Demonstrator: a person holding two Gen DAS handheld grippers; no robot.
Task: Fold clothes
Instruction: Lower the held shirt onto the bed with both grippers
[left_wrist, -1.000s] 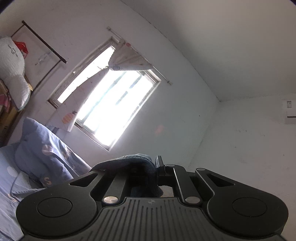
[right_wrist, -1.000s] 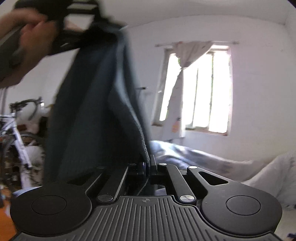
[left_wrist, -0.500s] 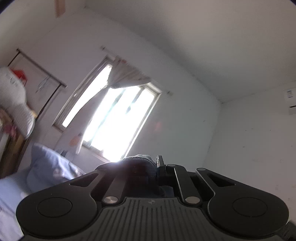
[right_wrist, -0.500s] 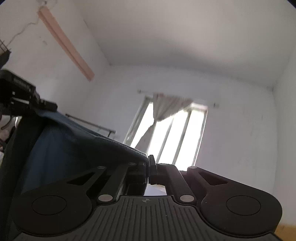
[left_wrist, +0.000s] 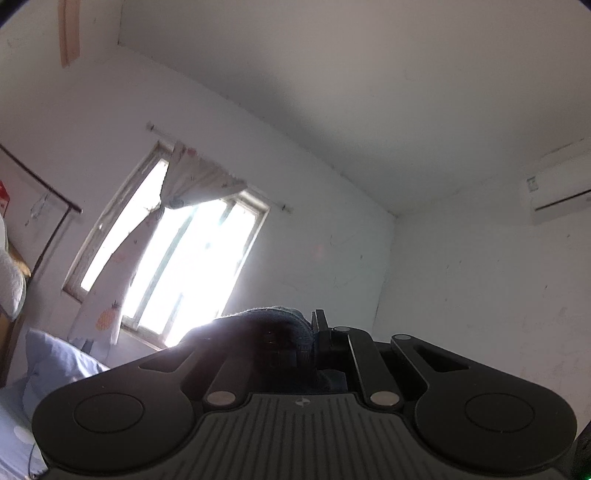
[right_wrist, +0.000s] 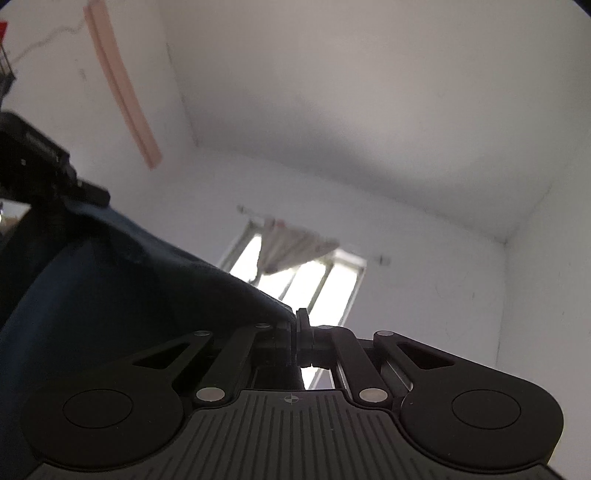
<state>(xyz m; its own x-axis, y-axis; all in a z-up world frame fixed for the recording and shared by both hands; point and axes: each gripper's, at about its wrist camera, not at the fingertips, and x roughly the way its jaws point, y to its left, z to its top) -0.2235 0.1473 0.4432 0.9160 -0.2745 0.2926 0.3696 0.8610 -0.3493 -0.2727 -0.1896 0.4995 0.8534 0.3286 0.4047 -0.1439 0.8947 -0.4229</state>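
Observation:
Both grippers are raised and tilted up toward the ceiling, each pinching the same dark blue garment. In the left wrist view a bunched fold of the garment (left_wrist: 273, 325) sits over the left finger, and my left gripper (left_wrist: 314, 326) is shut on it. In the right wrist view the garment (right_wrist: 110, 288) stretches as a taut sheet from my right gripper (right_wrist: 295, 325), which is shut on its edge, up and left to the other gripper (right_wrist: 33, 166). The rest of the cloth hangs out of sight below.
A bright window with a tied curtain (left_wrist: 177, 251) faces me. A bed with a blue pillow (left_wrist: 55, 362) lies at the lower left. An air conditioner (left_wrist: 557, 188) hangs on the right wall, and a clothes rail (left_wrist: 44, 192) stands at the left.
Both grippers have swung upward with the garment, so the views now show mostly ceiling. The cloth, hanging down a second ago, is now pulled taut between the grippers.

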